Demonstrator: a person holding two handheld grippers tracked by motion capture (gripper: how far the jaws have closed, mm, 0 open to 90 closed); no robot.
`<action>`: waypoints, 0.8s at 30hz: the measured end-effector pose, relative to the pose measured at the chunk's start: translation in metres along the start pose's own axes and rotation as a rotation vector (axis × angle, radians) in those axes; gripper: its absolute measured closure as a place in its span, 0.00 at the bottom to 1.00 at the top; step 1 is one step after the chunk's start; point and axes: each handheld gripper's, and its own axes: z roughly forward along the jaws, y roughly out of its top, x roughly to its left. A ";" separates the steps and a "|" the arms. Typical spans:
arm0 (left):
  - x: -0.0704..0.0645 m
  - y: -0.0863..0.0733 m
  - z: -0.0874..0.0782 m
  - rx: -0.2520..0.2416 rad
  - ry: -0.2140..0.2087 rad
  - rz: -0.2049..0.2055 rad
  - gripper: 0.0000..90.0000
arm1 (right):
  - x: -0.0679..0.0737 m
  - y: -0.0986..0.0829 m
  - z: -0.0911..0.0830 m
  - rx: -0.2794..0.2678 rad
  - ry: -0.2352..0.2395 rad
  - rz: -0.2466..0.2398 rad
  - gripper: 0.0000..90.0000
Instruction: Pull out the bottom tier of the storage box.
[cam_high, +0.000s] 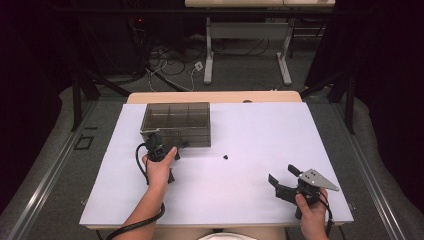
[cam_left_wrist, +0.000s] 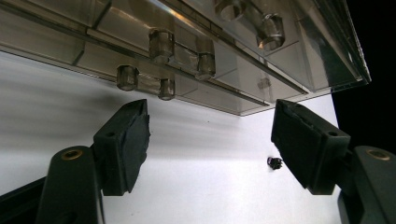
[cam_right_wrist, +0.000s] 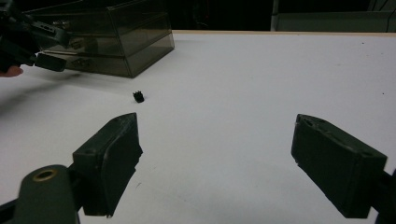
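Gaping left tongs (cam_left_wrist: 210, 140) facing drawer knobs (cam_left_wrist: 161, 44)

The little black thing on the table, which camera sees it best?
The right gripper view: the small black piece lies in the open on the white table, its blocky shape clear. In the high view it is a tiny dot near the smoky plastic box. In the left gripper view a jaw partly hides it.

The compartment box (cam_high: 176, 122) stands on the table (cam_high: 260, 135), toward its far left; the left gripper (cam_high: 159, 145) sits just before the box's near wall; the small part (cam_high: 226, 157) lies on the table, right of the box and near its front corner; the right gripper (cam_high: 285, 182) sits at the near right, well apart from both.
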 end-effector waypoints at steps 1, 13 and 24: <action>0.001 0.000 0.001 0.005 -0.006 0.003 0.31 | 0.000 0.000 0.000 0.003 -0.001 0.002 0.17; 0.002 0.000 0.008 0.027 -0.016 -0.014 0.32 | 0.001 0.000 0.000 0.001 0.002 0.000 0.17; 0.003 -0.001 0.015 0.037 -0.007 -0.028 0.35 | 0.001 0.000 0.000 0.002 0.004 0.003 0.17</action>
